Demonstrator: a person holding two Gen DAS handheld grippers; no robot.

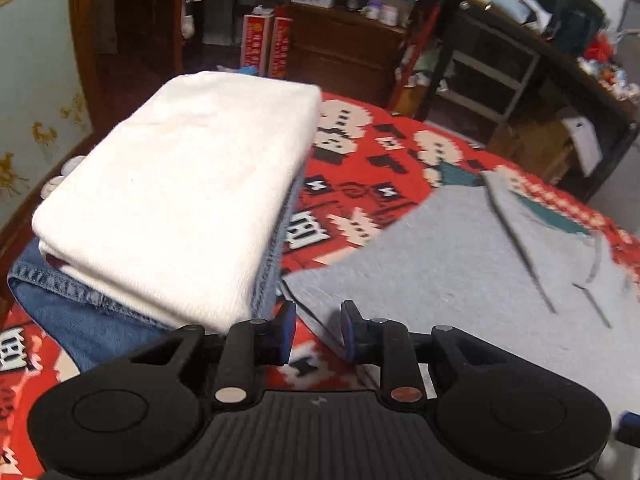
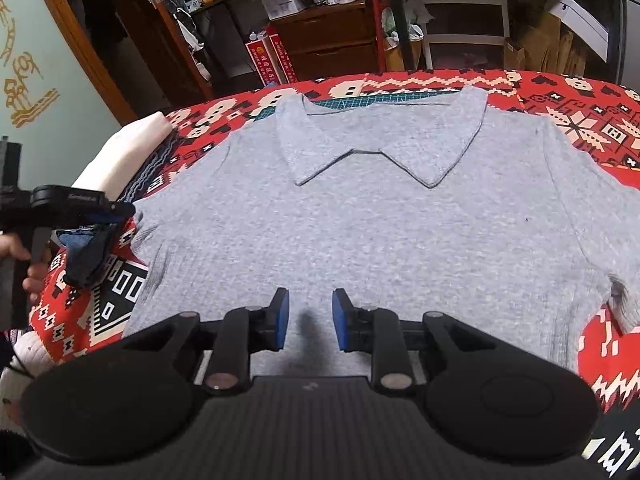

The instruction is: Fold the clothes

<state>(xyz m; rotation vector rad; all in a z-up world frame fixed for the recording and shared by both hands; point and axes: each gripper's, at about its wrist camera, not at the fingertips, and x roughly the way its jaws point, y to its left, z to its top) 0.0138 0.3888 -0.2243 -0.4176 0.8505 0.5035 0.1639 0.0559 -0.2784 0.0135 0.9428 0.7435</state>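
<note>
Cluttered shelves and drawers fill the background behind the bed (image 2: 560,128), whose red patterned cover carries everything I work on. Spread flat across its middle lies the grey polo shirt (image 2: 360,232), collar toward the far edge, hem toward me, so its long axis runs away from me. At the bed's left edge sits a stack of finished folds: a white folded cloth (image 1: 180,184) on top of blue jeans (image 1: 72,312). I see no containers on the bed. My right gripper (image 2: 306,320) hovers open over the shirt's near hem, nothing between its blue pads, and is the nearer one to the body of the garment. My left gripper (image 1: 318,332) is also open and empty, hanging just beside the shirt's left edge, between it and the stack; I judge the left sleeve fold comes next
</note>
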